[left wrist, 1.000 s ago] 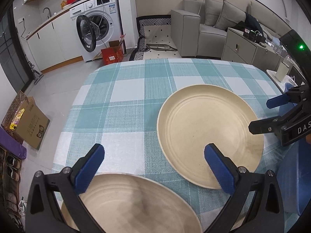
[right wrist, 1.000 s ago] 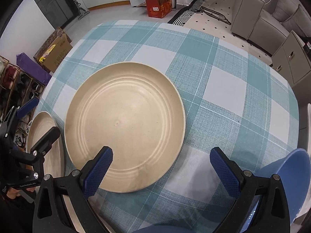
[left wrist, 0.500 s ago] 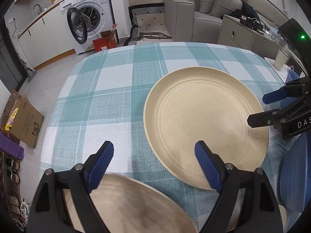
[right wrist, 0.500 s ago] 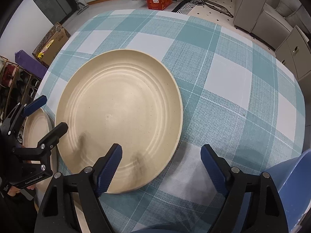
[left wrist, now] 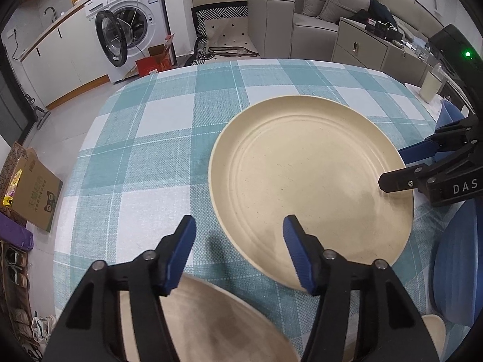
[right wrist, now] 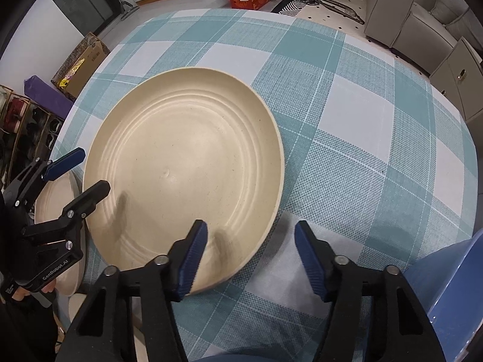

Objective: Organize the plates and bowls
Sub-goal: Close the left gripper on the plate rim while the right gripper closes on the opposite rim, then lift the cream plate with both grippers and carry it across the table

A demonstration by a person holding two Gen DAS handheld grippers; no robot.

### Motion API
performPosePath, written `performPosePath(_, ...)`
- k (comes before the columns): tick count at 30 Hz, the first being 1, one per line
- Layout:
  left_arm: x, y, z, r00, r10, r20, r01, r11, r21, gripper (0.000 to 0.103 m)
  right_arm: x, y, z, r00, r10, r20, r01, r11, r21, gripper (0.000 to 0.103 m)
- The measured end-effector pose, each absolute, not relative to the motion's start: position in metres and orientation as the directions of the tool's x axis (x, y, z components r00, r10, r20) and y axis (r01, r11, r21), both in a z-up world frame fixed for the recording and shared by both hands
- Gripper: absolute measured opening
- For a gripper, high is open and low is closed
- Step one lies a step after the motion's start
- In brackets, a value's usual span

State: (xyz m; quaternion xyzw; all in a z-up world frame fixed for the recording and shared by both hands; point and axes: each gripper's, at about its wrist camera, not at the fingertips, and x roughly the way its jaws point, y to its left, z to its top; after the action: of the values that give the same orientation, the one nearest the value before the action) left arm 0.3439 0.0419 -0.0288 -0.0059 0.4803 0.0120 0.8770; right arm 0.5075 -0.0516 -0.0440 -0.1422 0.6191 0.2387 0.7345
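Note:
A large beige plate point(left wrist: 311, 187) point(right wrist: 187, 163) lies on the checked tablecloth. My left gripper point(left wrist: 238, 235) point(right wrist: 90, 170) straddles its near-left rim, one finger over the cloth, the other over the plate. Its jaws are closing and the pads are not touching the rim. My right gripper point(right wrist: 250, 235) point(left wrist: 392, 166) straddles the opposite rim in the same way, with its jaws also closing and nothing pressed. A second beige plate point(left wrist: 211, 316) point(right wrist: 54, 199) lies beneath the left gripper at the table's near edge. Beside the right gripper sits a blue dish point(right wrist: 452, 286) point(left wrist: 455, 271).
The teal-and-white cloth point(left wrist: 157, 157) covers a round table whose edge drops to the floor on the left. A pale cup point(left wrist: 430, 86) stands on a side surface at the far right. A beige dish edge point(left wrist: 431, 331) shows at the bottom right.
Both grippers' jaws have narrowed from wide open to about half. The big plate has drawn closer to both pairs of fingers, with its rim now between each pair.

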Motion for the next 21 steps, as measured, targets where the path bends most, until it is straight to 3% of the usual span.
performPosePath(10, 0.34, 0.044, -0.03, 0.535, -0.028, -0.844, -0.013, 0.999, -0.042, 0.034, 0.502, -0.049, -0.043, 0.134, 0.182, -0.974, -0.529, 0.844, 0.085, 0.044)
performPosePath(12, 0.339, 0.044, -0.03, 0.538, -0.031, -0.842, -0.013, 0.999, -0.046, 0.032, 0.5, -0.049, -0.042, 0.141, 0.192, -0.971, -0.536, 0.84, 0.088, 0.034)
performPosePath(21, 0.335, 0.044, -0.028, 0.554, -0.001, -0.833, -0.018, 1.0, -0.013, 0.022, 0.494, -0.054, -0.039, 0.18, 0.178, -0.967, -0.554, 0.831, 0.05, 0.023)
